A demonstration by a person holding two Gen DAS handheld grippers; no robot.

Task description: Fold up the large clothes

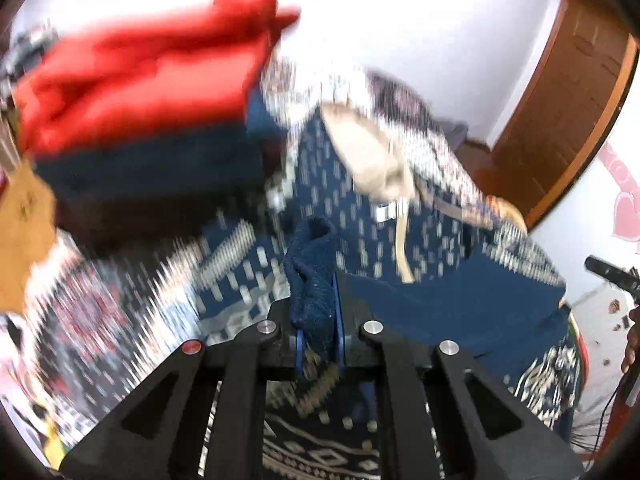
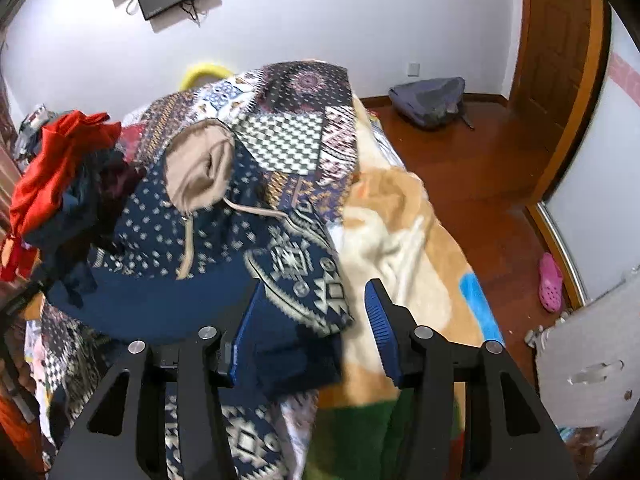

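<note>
While left gripper [image 1: 318,320] jaws clamp navy hoodie [image 2: 192,240] fabric on bed [image 2: 400,240], right gripper [image 2: 308,344] jaws apart around hem; next: grip, fold.

home bedroom | bed [image 2: 404,240] w/ blanket, wood floor [image 2: 480,160], door [image 2: 560,40]

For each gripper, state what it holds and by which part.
Left gripper: shut on the blue hoodie's bunched knit edge. Right gripper: open, holding nothing.

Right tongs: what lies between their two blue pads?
In the right wrist view, a dark blue edge of the patterned hoodie lies between the pads of the open right tongs, against the left pad; the right pad stands clear.
</note>
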